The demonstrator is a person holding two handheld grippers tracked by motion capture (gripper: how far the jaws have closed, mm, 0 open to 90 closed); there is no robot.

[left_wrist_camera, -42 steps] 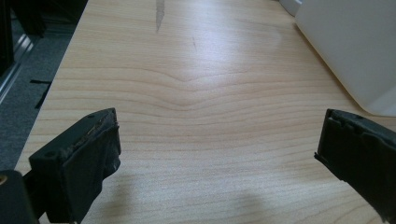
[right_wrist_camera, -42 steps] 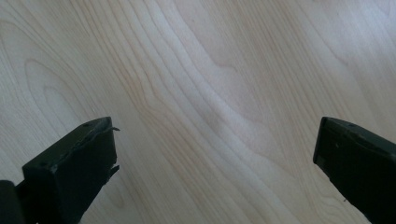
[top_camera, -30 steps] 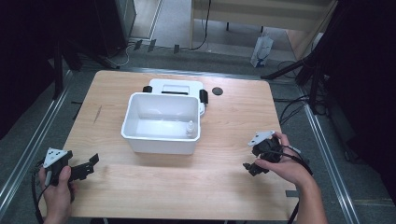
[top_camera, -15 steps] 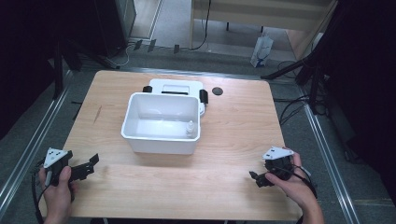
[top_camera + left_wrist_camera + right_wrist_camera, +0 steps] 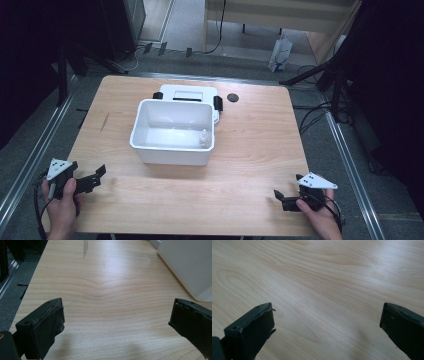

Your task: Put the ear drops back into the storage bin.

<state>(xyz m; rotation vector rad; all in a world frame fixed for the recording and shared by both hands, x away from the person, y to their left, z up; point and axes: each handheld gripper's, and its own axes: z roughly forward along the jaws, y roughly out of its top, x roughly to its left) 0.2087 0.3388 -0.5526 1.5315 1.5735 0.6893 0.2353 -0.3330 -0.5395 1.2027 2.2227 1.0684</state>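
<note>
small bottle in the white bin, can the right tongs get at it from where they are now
Probably yes. The small bottle stands in the open-topped white bin, near its right wall, and the right tongs are open with bare table between; they'd have to come in over the rim.

A white rectangular plastic bin [image 5: 172,132] sits open-topped and upright near the middle of a light wooden table [image 5: 260,145]. A small white bottle [image 5: 204,138] stands inside against its right wall. Just behind the bin lies a flat white lid [image 5: 189,93] with black clips.
</note>
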